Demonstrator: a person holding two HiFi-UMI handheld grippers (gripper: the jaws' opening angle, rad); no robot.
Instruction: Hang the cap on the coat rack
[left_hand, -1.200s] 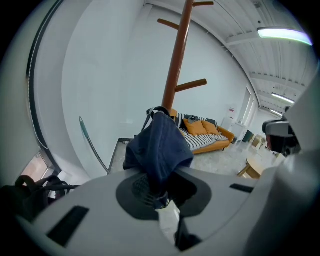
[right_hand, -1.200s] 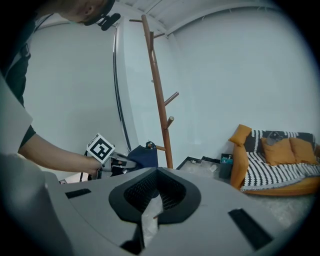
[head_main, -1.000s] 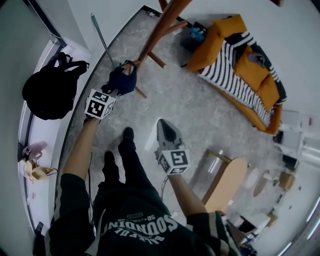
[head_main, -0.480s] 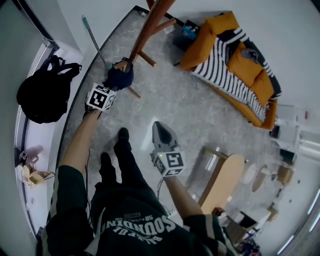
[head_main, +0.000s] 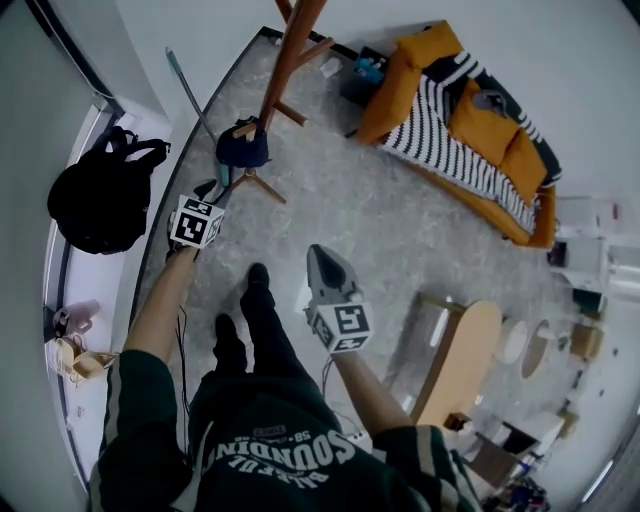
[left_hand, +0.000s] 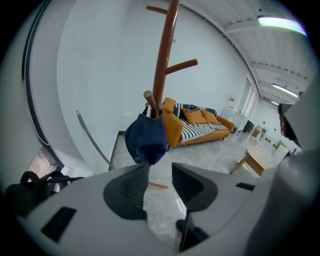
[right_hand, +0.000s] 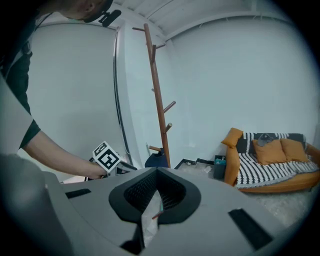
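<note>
Your left tongs (left_hand: 160, 167), just opened wide with nothing between them, face the cap (left_hand: 146, 139) hanging on the coat rack's (left_hand: 164, 65) low peg; your right tongs (right_hand: 156, 175) are closed and empty; the task appears done.

We saw a navy cap (head_main: 242, 148) and a reddish-brown coat rack (head_main: 284, 60). The sofa (head_main: 415, 55) was orange, its blanket (head_main: 440, 135) striped black and white, the backpack (head_main: 95, 195) black.

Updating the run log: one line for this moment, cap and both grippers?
cap: hanging on peg of coat rack | left gripper: jaws just opened, nothing between | right gripper: shut, empty
</note>
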